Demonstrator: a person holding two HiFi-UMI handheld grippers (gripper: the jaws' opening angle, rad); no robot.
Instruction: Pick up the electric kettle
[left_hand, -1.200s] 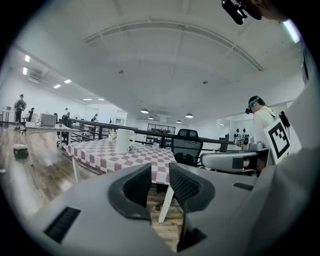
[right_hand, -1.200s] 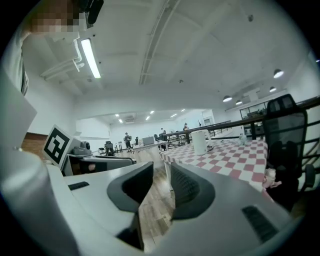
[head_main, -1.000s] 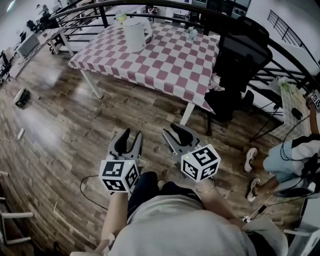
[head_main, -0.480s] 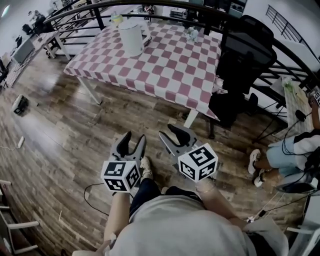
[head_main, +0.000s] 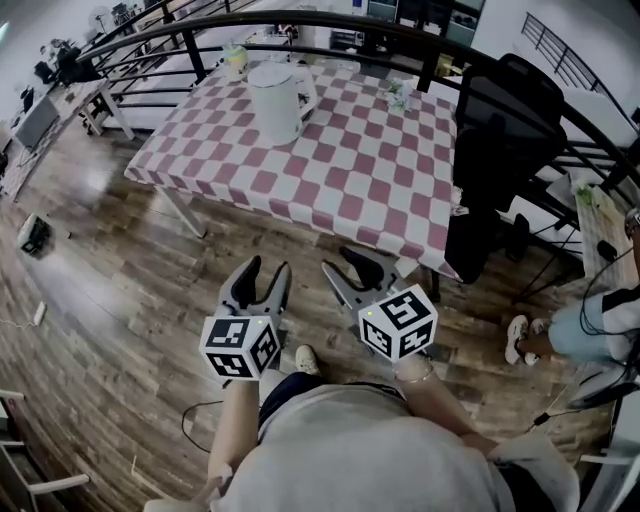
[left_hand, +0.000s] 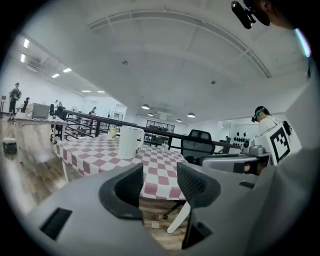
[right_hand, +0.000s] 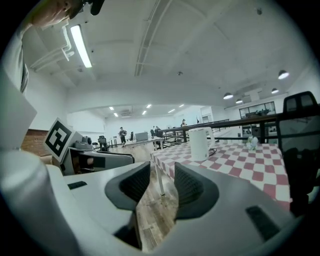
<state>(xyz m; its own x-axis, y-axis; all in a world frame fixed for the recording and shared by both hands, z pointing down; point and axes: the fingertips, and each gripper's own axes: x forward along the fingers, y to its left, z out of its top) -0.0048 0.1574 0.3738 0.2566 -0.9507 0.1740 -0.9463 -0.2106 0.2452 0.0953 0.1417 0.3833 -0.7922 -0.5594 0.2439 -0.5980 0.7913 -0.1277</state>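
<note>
At the far left, bare wooden floor (head_main: 90, 260) is spreading out under the railing. We are holding the left gripper (head_main: 266, 268) low in front of us, above that floor. Its jaws are standing apart and nothing is sitting between the pads. Up ahead, the white electric kettle (head_main: 275, 102) is standing upright on the table (head_main: 380, 170) with the red-and-white checked cloth, near the table's far left corner and well apart from both grippers. In both gripper views it is showing beyond the jaws, not between them. Just beside the left gripper we are carrying the right gripper (head_main: 345, 265), its jaws likewise parted and gripping nothing, pointing toward the table's near edge. Further right, a black office chair (head_main: 505, 120) is pressing close to the table's right side. At the right edge a seated person (head_main: 590, 330) is showing only in part.
</note>
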